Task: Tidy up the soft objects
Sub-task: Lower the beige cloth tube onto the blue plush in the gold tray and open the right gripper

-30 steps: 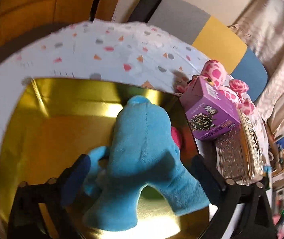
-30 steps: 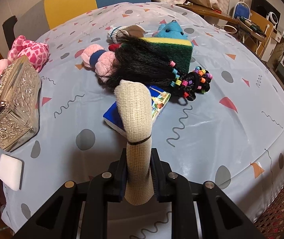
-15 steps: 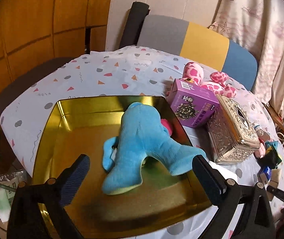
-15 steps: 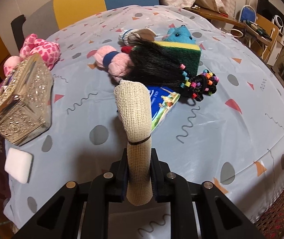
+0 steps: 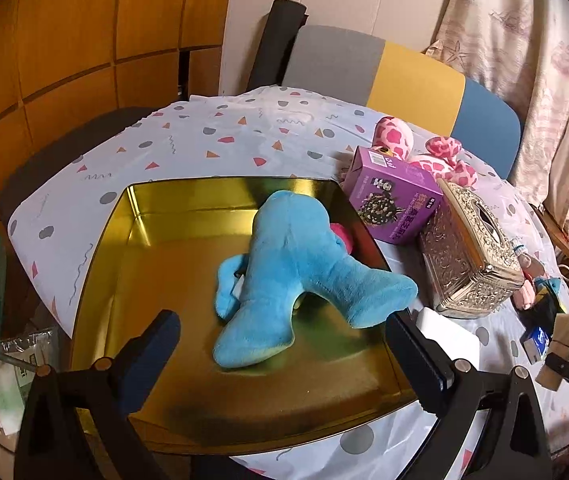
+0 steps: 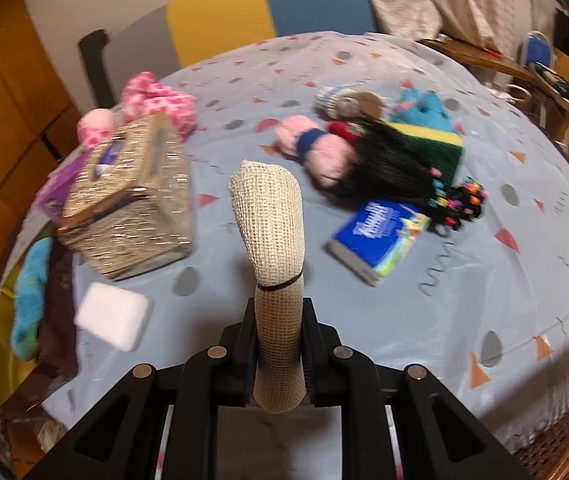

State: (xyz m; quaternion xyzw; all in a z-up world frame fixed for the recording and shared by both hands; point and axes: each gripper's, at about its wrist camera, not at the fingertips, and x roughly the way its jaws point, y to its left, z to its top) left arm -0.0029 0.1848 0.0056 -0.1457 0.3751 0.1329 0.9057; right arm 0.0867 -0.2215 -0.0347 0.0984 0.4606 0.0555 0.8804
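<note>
Right wrist view, nearest first: the right gripper (image 6: 280,354) at the bottom centre is pinched tight on a rolled beige mesh cloth (image 6: 270,236), which stands up out of the jaws with a thin black band round its waist. It hangs clear above the tablecloth (image 6: 464,304). Just beyond, at lower left, lies a white sponge block (image 6: 113,315); at mid left a silver embossed box (image 6: 132,200); right of centre a blue tissue pack (image 6: 378,234). Farther up sits the heap still to sort: a black-haired doll (image 6: 384,160), a green and yellow sponge (image 6: 436,142), and at the upper left a pink spotted plush (image 6: 156,98). At the far left edge a strip of blue plush marks the tray.

Left wrist view: the left gripper (image 5: 284,344) is spread wide and empty at the bottom of the frame, poised over the gold tray (image 5: 156,280). In the tray lies the blue plush toy (image 5: 296,264), one leg lapping over the right-hand wall. Past it, at right, are a purple carton (image 5: 394,196) and the silver box.

My reading: one soft thing is stowed, and the mesh roll is being carried as the next. The move ahead calls for swinging the roll leftward over the white block and the tray wall, then letting go on the bare gold floor left of the plush.
</note>
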